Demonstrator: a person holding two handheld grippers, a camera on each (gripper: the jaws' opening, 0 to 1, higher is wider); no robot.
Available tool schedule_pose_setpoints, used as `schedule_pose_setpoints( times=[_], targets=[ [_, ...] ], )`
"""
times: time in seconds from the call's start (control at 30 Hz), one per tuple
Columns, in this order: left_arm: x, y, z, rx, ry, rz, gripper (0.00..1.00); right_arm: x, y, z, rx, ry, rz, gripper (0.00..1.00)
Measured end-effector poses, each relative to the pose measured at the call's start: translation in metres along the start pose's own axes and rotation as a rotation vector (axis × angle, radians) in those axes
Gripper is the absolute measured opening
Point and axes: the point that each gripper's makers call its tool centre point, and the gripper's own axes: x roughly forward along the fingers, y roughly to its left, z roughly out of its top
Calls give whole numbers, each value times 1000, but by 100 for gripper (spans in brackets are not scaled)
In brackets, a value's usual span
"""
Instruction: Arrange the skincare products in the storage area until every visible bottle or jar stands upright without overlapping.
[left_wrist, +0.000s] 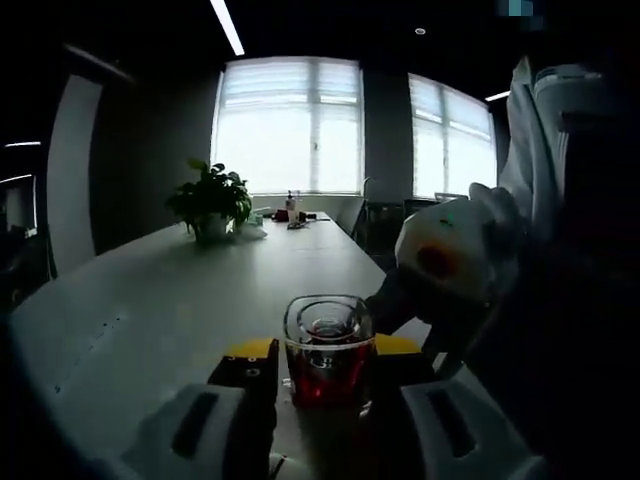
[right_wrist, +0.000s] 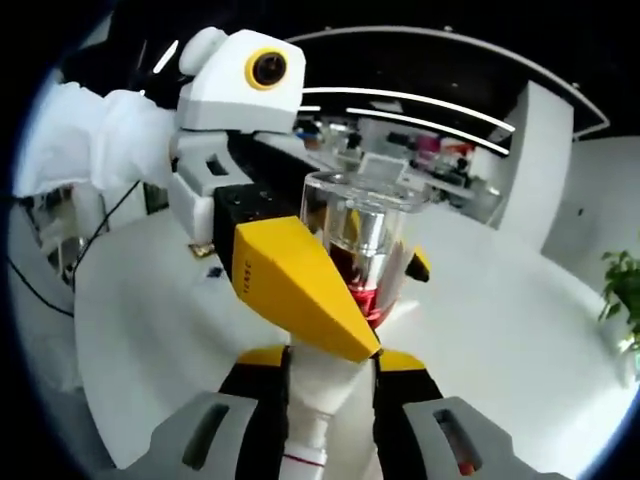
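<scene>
The left gripper (left_wrist: 325, 385) is grasping a clear bottle (left_wrist: 328, 350) with red liquid between its yellow-tipped jaws, holding it above the white bench (left_wrist: 150, 300). The right gripper (right_wrist: 325, 375) is clenching a white tube (right_wrist: 320, 400), just beside that bottle.

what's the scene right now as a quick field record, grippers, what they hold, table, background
left gripper: jaws shut on clear red-filled bottle, held upright
right gripper: jaws closed around white bottle
contact: in the right gripper view the left gripper's yellow jaw crosses in front of the clear bottle
table: white, long
background: potted plant at the far end of the table, bright windows
</scene>
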Motion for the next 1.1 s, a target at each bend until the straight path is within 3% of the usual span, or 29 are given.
schedule_pose_setpoints(
  times=[0.17, 0.3, 0.67, 0.83, 0.93, 1.1],
  targets=[
    [-4, -3, 1, 17, 6, 16, 33, -3, -1, 3, 5, -20, -3, 25],
    [-11, 0, 6, 10, -24, 50, 36, -5, -1, 4, 15, -26, -3, 25],
    [-30, -8, 16, 20, -31, 85, 39, -18, -4, -1, 38, -28, 4, 36],
    [-38, -12, 14, 24, -22, 111, 46, -26, -2, -3, 32, -19, 19, 45],
    [-44, -14, 16, 24, -18, 137, 49, -33, -8, 1, 4, -30, -5, 44],
    [-53, -26, 33, 49, -41, 178, 61, -46, -15, 9, 20, -44, -4, 53]
  ],
)
